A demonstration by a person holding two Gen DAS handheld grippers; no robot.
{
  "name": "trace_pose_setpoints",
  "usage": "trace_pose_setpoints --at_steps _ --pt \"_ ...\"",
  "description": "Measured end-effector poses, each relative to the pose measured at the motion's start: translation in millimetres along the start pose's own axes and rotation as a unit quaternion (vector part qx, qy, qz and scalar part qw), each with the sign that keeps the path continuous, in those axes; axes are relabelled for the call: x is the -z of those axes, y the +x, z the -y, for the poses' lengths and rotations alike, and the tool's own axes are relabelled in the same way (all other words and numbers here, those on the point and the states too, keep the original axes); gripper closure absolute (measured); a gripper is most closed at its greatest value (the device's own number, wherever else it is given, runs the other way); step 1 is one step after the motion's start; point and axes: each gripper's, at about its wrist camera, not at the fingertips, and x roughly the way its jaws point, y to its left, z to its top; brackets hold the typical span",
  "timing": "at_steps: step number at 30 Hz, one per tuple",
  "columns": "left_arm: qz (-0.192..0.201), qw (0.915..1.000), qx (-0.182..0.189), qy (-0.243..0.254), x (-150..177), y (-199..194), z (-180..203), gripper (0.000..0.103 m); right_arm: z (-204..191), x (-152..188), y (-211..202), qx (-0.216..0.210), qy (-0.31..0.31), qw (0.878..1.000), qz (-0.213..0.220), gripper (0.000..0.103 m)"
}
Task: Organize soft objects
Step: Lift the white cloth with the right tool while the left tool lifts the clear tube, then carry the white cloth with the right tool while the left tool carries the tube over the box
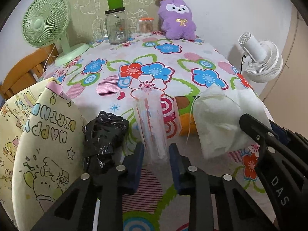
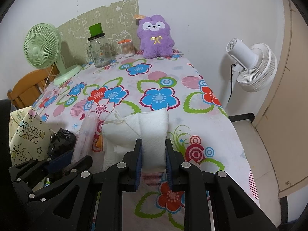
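The left gripper (image 1: 156, 154) had its blue pads on both sides of the near end of a clear plastic packet (image 1: 152, 123), and they seemed to clamp it. The packet's long axis ran straight away from this gripper, pointing toward the purple plush toy (image 1: 177, 19) at the far edge of the table. Just right of the packet, the right gripper (image 2: 154, 150) was clamped on a white soft pack (image 2: 142, 132). Left of the packet lay a crumpled black bag (image 1: 104, 134), beside a birthday gift bag (image 1: 48, 144).
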Motion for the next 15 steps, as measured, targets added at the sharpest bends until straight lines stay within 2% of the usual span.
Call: trace_pose_setpoints --at_steps 4,15 --pt "0.006 1.0 0.003 -0.004 1 -6 -2 0.083 -1 0 -1 0.0 0.0 1.0 0.001 0.079" --pt "0.027 0.9995 0.01 0.008 6 -29 1 0.085 -1 2 -22 0.005 0.004 1.0 0.016 0.079"
